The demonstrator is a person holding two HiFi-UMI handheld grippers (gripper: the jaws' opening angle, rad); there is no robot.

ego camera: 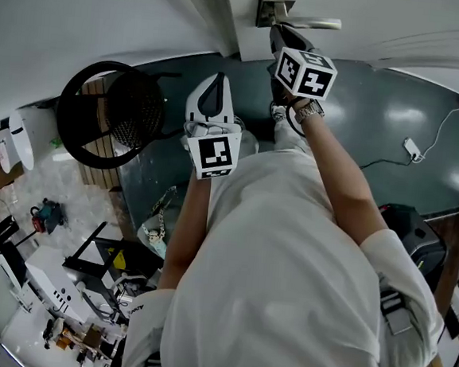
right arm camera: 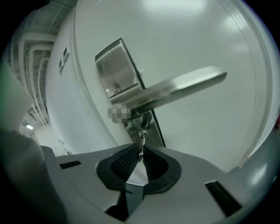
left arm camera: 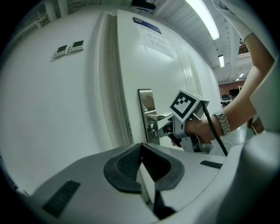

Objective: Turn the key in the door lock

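Right gripper (right arm camera: 141,154) grips the key (right arm camera: 142,141) at its jaw tips. Key sits in the lock (right arm camera: 146,124), just below the lever handle (right arm camera: 183,87). Left gripper (left arm camera: 142,159) clenched, empty, apart from the door (left arm camera: 166,65). Count: one key, one handle, two grippers.

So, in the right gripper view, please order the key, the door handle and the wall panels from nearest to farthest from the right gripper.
1. key, gripped in the jaws.
2. door handle, just above the key.
3. wall panels, far off at the left.
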